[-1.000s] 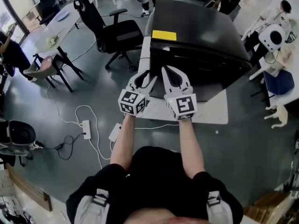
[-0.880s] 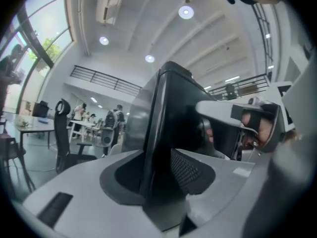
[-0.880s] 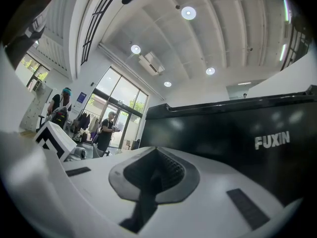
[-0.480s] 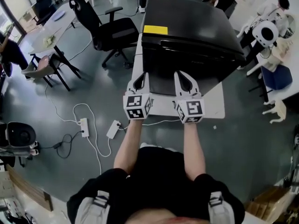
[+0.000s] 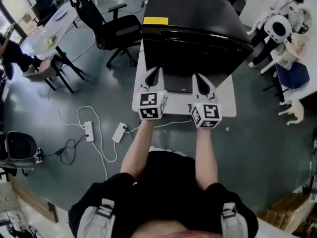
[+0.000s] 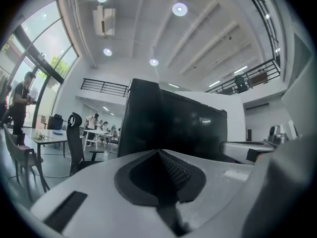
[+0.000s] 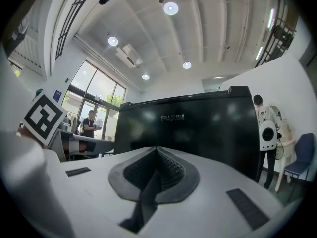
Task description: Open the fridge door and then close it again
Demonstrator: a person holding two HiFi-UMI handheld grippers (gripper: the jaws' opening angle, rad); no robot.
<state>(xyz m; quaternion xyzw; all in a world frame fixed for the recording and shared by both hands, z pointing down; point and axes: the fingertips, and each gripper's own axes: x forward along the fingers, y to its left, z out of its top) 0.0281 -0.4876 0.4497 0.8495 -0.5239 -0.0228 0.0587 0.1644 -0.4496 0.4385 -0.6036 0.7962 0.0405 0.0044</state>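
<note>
The black fridge (image 5: pixel 198 29) stands on a low white platform (image 5: pixel 228 108), door shut, with a yellow sticker (image 5: pixel 155 20) on its top left. My left gripper (image 5: pixel 155 70) is shut and holds nothing; it hangs level in front of the door's lower left, apart from it. A hand's width to the right, my right gripper (image 5: pixel 196 77) is likewise shut and holds nothing. In the left gripper view the closed jaws (image 6: pixel 159 153) point at the fridge (image 6: pixel 173 125). The right gripper view shows the meeting pads (image 7: pixel 163 160) below the fridge front (image 7: pixel 198 125).
A black office chair (image 5: pixel 116 29) stands left of the fridge. A power strip (image 5: pixel 90 132) and cables lie on the floor at the left. People sit at tables far left (image 5: pixel 12 53) and far right (image 5: pixel 292 6). A blue chair (image 5: pixel 293 78) is at the right.
Both grippers have drawn back from the fridge front and spread apart, the right one moving rightward. The left jaws, spread a second ago, have closed.
</note>
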